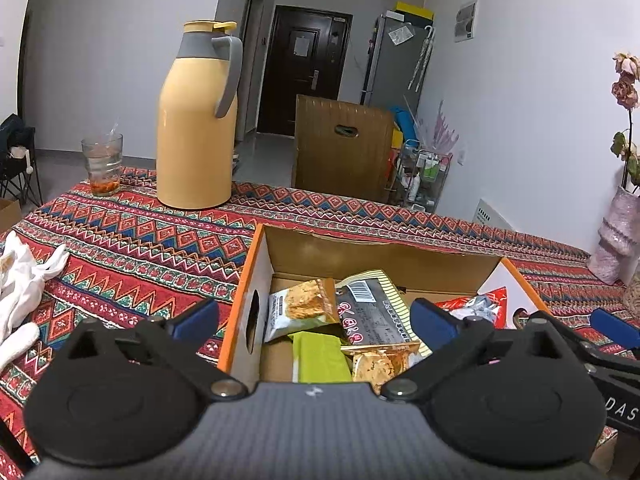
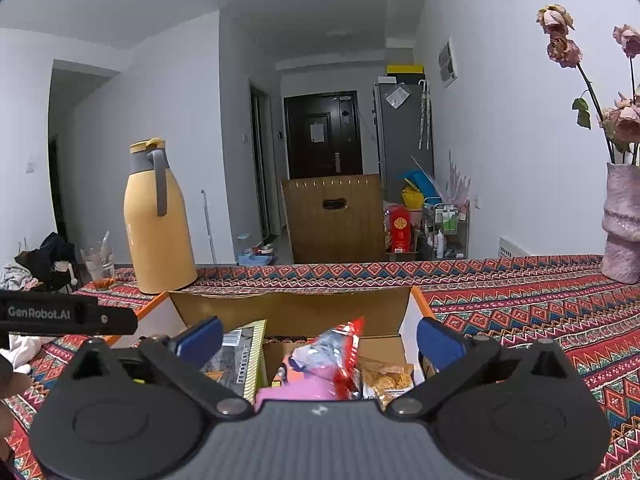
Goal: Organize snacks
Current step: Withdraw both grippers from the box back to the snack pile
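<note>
Both grippers spread wide and holding nothing, left gripper [image 1: 314,314] straddling the cardboard box's [image 1: 248,276] orange left wall, right gripper [image 2: 320,340] over snack packets [image 2: 340,360] inside, thermos [image 1: 196,120] well behind on bare tablecloth [image 1: 132,240]

An open cardboard box [image 1: 256,280] with orange edges holds jumbled snack packets: a green one [image 1: 320,356] at its near side, a red one [image 1: 494,298] against its right wall.

Even, soft indoor light; sharp focus; strong fisheye bending and dark corners.
</note>
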`<state>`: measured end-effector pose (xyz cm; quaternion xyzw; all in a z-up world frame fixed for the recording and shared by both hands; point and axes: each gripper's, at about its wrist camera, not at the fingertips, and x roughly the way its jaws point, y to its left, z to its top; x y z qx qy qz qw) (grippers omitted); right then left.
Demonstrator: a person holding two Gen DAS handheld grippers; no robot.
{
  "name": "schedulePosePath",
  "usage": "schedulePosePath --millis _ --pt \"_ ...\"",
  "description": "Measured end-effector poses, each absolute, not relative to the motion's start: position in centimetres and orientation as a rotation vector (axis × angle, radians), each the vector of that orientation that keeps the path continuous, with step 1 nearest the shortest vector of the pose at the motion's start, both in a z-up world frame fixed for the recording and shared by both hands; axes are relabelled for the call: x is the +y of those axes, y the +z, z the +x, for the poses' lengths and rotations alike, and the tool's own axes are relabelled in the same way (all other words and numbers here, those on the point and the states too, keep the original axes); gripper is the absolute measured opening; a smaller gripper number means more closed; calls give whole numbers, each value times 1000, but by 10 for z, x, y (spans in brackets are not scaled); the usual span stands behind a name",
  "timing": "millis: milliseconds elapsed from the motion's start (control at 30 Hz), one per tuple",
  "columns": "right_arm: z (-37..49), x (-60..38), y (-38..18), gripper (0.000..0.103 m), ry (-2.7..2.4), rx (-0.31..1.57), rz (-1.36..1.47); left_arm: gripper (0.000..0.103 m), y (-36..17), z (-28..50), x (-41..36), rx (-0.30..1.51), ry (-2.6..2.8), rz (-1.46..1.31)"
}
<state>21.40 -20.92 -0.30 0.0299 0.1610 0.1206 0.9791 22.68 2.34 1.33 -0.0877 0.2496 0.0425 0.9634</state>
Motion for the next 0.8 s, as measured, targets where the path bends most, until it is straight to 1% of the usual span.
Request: schedulePosePath --millis 400,800 --pt "205 -216 3 103 239 304 73 103 20 222 24 496 102 -186" --pt "184 -220 26 103 240 265 66 103 41 197 25 470 120 -152"
